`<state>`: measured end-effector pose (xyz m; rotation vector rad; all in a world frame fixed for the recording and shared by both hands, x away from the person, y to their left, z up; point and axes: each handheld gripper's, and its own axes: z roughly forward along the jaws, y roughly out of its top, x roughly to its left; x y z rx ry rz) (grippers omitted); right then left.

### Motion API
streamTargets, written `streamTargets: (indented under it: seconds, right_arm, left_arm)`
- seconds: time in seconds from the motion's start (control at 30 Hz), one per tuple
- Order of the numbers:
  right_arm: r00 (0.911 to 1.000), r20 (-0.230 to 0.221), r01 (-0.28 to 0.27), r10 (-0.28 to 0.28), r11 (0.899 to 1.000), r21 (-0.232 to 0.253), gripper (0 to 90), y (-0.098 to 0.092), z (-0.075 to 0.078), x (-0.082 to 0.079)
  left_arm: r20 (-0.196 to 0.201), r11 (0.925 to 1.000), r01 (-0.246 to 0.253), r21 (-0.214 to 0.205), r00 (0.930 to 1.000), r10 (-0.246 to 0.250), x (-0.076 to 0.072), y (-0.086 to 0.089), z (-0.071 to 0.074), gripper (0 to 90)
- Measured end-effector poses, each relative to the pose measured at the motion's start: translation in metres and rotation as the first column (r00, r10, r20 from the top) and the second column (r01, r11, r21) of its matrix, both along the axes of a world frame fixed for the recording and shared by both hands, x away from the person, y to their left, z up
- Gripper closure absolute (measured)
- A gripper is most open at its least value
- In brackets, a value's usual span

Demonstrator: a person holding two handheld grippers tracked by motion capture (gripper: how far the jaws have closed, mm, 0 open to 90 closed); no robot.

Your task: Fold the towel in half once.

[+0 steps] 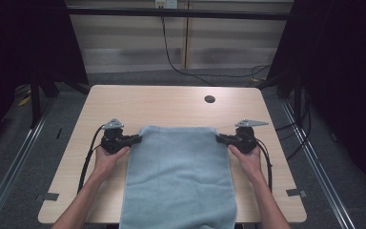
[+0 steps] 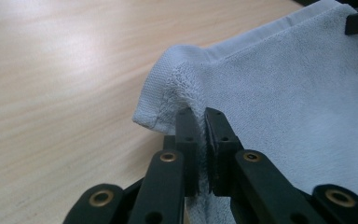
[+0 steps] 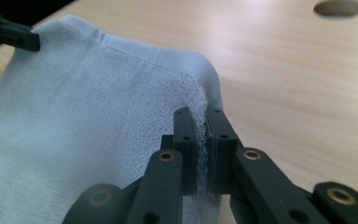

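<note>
towel: a pale blue-grey terry towel [image 1: 178, 176] lies lengthwise down the middle of a light wooden table [image 1: 171, 102], its near end hanging over the table's front edge.
surface: soft looped pile across the body, with a flat woven band and a stitched hem along the far short edge.
far edge: it runs between the two grippers and looks slightly lifted at both corners, the cloth sagging gently between them.
left corner: in the left gripper view the corner [image 2: 161, 100] curls over into a rounded fold just above the jaw tips, showing the smoother woven border.
right corner: in the right gripper view the corner [image 3: 205, 74] bulges up beside the jaws, the hem line running away toward the other gripper.
left gripper: the left gripper [image 1: 134, 139], held in the person's left hand [image 1: 107, 160], has its jaws clamped on the towel's far left corner, a thin ridge of pile pinched between them.
right gripper: the right gripper [image 1: 221, 138], held in the right hand [image 1: 248, 160], has its jaws pressed together on the far right corner, fuzz showing in the narrow seam.
table: a round cable hole [image 1: 209, 99] sits beyond the towel, well apart from it.
</note>
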<state>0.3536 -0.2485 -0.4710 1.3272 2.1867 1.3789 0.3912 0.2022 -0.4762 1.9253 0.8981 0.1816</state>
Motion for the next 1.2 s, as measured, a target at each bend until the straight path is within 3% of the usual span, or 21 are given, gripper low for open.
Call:
streamTargets:
  seconds: [0.07, 0.23, 0.5, 0.63, 0.73, 0.77, 0.9, 0.93, 0.97, 1.1, 1.2]
  right_arm:
    - [0.9999, 0.010, -0.001, 0.001, 1.000, 0.031, 85.1, -0.001, 0.007, 0.001]
    - [0.9988, 0.050, 0.001, -0.003, 0.999, 0.033, 85.2, -0.001, 0.029, 0.006]
    - [0.9944, 0.097, 0.032, -0.042, 0.994, 0.101, 85.8, -0.014, 0.060, 0.019]
    - [0.9917, 0.118, 0.040, -0.051, 0.995, 0.093, 86.0, -0.019, 0.079, 0.027]
    - [0.9905, 0.129, 0.038, -0.046, 0.997, 0.060, 86.1, -0.017, 0.095, 0.034]
    - [0.9904, 0.132, 0.035, -0.042, 0.998, 0.050, 86.1, -0.017, 0.100, 0.036]
    - [0.9881, 0.146, 0.043, -0.046, 0.999, 0.023, 86.2, -0.016, 0.113, 0.043]
    - [0.9858, 0.157, 0.055, -0.059, 0.998, 0.032, 86.3, -0.018, 0.121, 0.048]
    - [0.9849, 0.161, 0.060, -0.065, 0.997, 0.039, 86.4, -0.018, 0.125, 0.051]
    - [0.9839, 0.165, 0.066, -0.068, 0.998, 0.021, 86.5, -0.017, 0.132, 0.057]
    - [0.9808, 0.188, 0.043, -0.053, 0.997, 0.060, 86.6, -0.013, 0.139, 0.052]
  left_arm:
    - [0.007, 1.0000, -0.005, 0.004, 1.0000, 0.005, 0.001, -0.001, 0.005, 85.3]
    - [0.025, 0.9991, -0.004, -0.043, 0.9997, 0.005, 0.008, -0.004, 0.024, 85.4]
    - [0.095, 0.9956, -0.025, -0.091, 0.9949, 0.034, 0.029, -0.002, 0.065, 85.5]
    - [0.122, 0.9926, -0.023, -0.120, 0.9919, 0.037, 0.036, -0.001, 0.084, 85.6]
    - [0.140, 0.9934, -0.022, -0.112, 0.9895, 0.038, 0.039, -0.003, 0.095, 85.6]
    - [0.154, 0.9926, -0.023, -0.120, 0.9872, 0.041, 0.043, -0.005, 0.105, 85.7]
    - [0.162, 0.9887, -0.032, -0.147, 0.9853, 0.055, 0.048, -0.006, 0.114, 85.7]
    - [0.138, 0.9733, -0.070, -0.219, 0.9852, 0.102, 0.054, -0.005, 0.116, 85.7]
    - [0.131, 0.9675, -0.084, -0.238, 0.9844, 0.118, 0.055, -0.005, 0.116, 85.7]
    - [0.133, 0.9699, -0.083, -0.229, 0.9843, 0.116, 0.057, -0.007, 0.117, 85.8]
    - [0.166, 0.9786, -0.036, -0.203, 0.9836, 0.070, 0.046, -0.004, 0.125, 85.8]
